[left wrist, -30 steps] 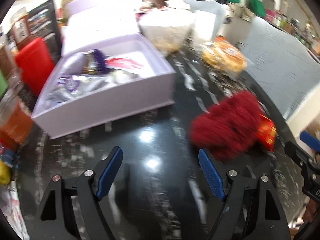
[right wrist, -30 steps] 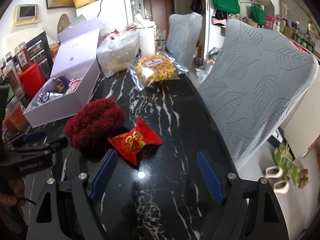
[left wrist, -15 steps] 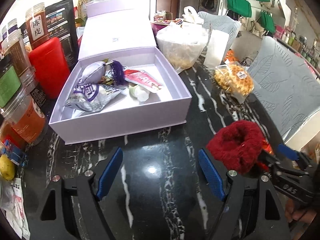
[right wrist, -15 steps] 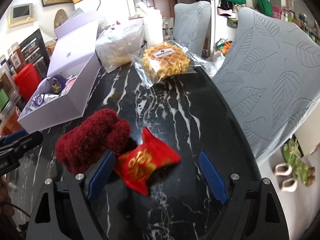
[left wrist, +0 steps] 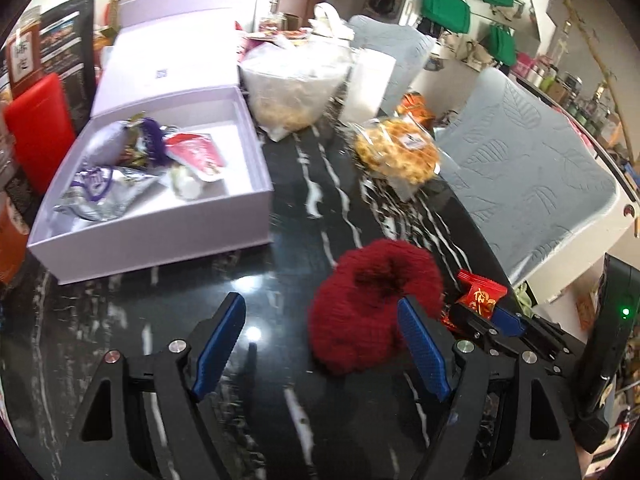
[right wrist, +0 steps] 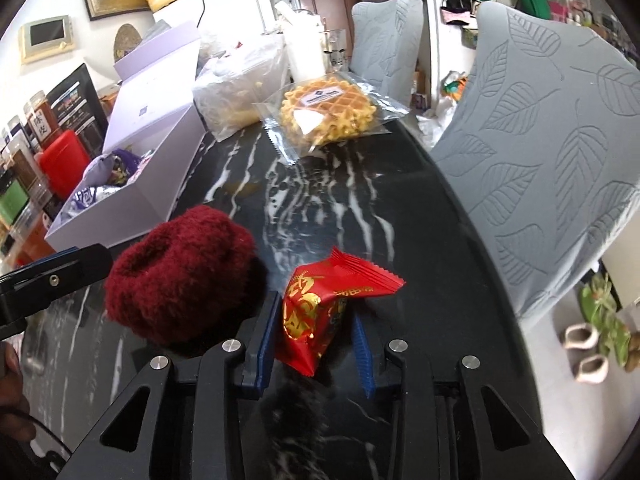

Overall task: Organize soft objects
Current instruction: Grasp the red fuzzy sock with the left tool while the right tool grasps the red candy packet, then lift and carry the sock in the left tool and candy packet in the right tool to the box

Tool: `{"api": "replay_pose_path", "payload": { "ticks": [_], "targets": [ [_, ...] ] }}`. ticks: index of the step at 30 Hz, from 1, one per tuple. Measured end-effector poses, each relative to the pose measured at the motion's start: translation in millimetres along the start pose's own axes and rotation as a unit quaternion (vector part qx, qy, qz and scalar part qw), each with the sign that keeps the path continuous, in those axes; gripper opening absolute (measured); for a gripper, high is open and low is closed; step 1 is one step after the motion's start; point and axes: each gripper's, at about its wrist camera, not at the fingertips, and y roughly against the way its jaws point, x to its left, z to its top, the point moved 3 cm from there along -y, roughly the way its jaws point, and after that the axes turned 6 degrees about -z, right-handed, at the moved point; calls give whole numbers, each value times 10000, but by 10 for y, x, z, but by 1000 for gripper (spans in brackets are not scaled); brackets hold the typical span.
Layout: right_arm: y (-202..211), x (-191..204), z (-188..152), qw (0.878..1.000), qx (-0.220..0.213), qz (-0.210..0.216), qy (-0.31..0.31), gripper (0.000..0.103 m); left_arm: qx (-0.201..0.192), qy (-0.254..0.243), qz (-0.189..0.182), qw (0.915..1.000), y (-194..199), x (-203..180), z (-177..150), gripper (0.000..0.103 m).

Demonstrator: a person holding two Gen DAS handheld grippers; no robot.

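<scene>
On a black, white-veined marble table (right wrist: pixel 320 208), the right gripper (right wrist: pixel 314 340) is clamped on a glossy red foil packet with gold lettering (right wrist: pixel 320 312), its blue pads pinching the packet's lower half so the crimped top stands free, a grip that looks suited to lifting it clear. Just to the left lies a fuzzy dark-red knitted hat (right wrist: pixel 180 276), touching neither pad of the left gripper (left wrist: pixel 320 344), whose jaws stand open with the right pad (left wrist: pixel 420 352) just in front of the wool, apparently lined up to take it. Behind them an open lavender cardboard box (left wrist: pixel 160 236), already holding several pouches, is the likely destination; whether the packet has left the tabletop is hard to tell.
</scene>
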Motion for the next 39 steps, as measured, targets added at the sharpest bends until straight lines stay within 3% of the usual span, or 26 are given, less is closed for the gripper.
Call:
{"api": "replay_pose_path", "payload": {
  "ticks": [7, 12, 19, 22, 27, 32, 39],
  "targets": [
    [124, -170, -105, 9999, 47, -88, -22, 33, 455, 29, -414, 9981, -257, -236, -98, 78],
    [156, -250, -136, 9999, 69, -65, -115, 33, 707, 545, -421, 9951, -503, -238, -161, 79],
    [157, -292, -130, 9998, 79, -99, -119, 33, 496, 561, -391, 9964, -587, -313, -92, 79],
    [157, -290, -130, 9999, 75, -99, -115, 33, 393, 556, -557, 9961, -599, -295, -78, 78],
    [162, -272, -128, 9998, 15, -191, -98, 31, 340, 118, -496, 9981, -605, -362, -115, 46],
    [213, -147, -183, 9994, -85, -180, 266, 30, 158, -618, -612, 9961, -543, -530, -205, 41],
    [317, -101, -229, 9997, -161, -59, 158, 30, 141, -681, -591, 9958, -402, -467, -282, 39]
  ]
}}
